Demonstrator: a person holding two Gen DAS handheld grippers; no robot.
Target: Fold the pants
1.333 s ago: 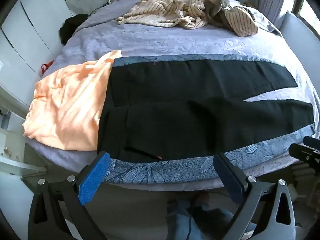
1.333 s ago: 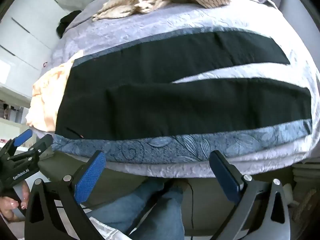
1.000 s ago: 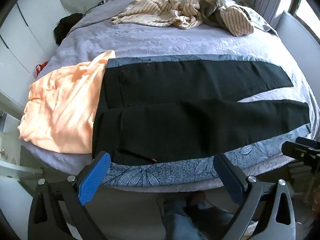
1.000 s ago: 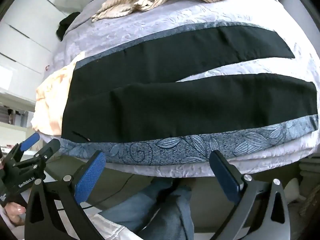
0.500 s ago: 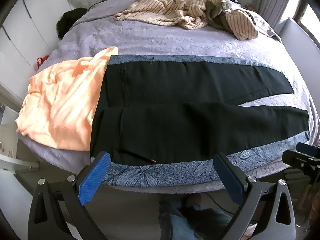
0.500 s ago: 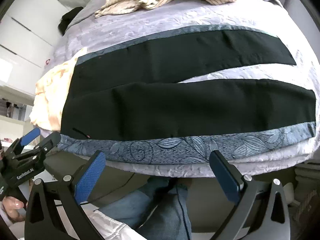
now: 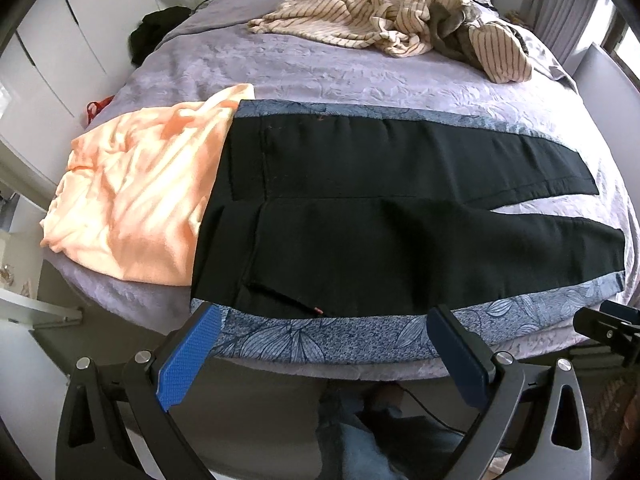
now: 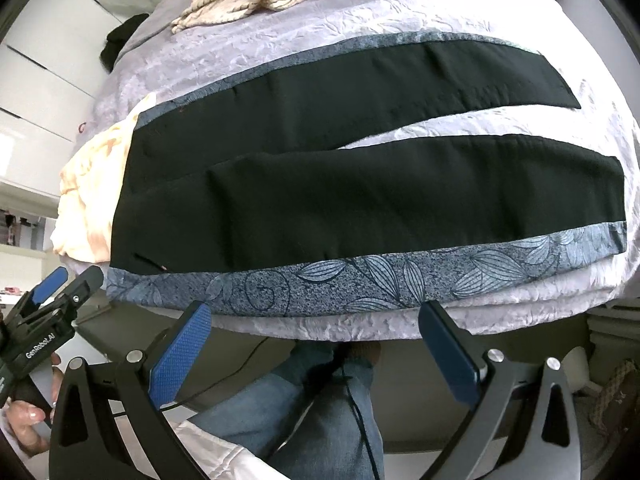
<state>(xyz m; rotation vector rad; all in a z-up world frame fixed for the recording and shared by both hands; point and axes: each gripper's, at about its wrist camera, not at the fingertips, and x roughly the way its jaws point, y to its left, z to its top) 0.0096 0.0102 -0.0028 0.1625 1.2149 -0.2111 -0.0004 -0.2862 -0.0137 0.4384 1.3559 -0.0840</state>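
Scanning from the left edge of the bed (image 7: 320, 76), I see an orange garment (image 7: 136, 204) bunched beside the waistband, its right edge touching or slightly under the black pants (image 7: 380, 216). It sits clear of the legs, so I judge it will not interfere with a lengthwise fold. The pants lie flat on a blue leaf-patterned cloth (image 7: 360, 332) that shows as a strip along their near and far edges, waist to the left and cuffs to the right. I take that cloth for a work mat keeping the dark fabric off the lilac quilt. The two legs are spread in a shallow V, with quilt showing between them toward the cuffs, so nothing is folded yet.

My left gripper (image 7: 320, 354) hangs below the bed's near edge, opposite the waist and pocket area, jaws spread wide and holding nothing. My right gripper (image 8: 316, 350) is likewise low and off the fabric, opposite the near leg, jaws wide and empty. Both look poised for pinching the near edge and carrying it over the far leg. Farther back and to the right, a heap of striped clothes (image 7: 400, 20) lies well apart from the work.
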